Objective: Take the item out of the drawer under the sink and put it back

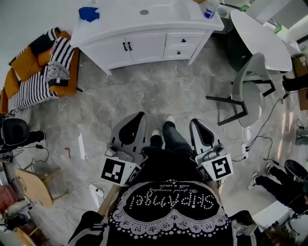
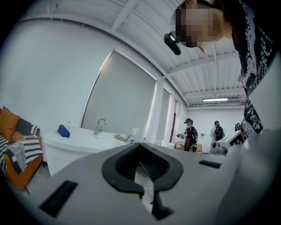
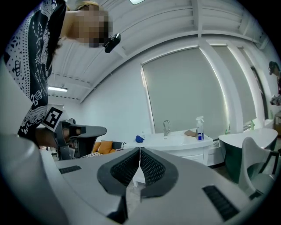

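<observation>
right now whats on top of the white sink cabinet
On the cabinet top: a blue item at the left end, a faucet, a spray bottle and a flat tan thing at the right. Its drawers are shut, so their contents are hidden.

The left gripper [image 1: 140, 116] and the right gripper [image 1: 194, 122] are held side by side in front of the person's torso. Both are well short of the sink cabinet [image 1: 144, 48] and point roughly level toward it. Each has its jaws pressed together with nothing between them. The person's legs [image 1: 166, 137] show between the two grippers, toes toward the cabinet.
</observation>
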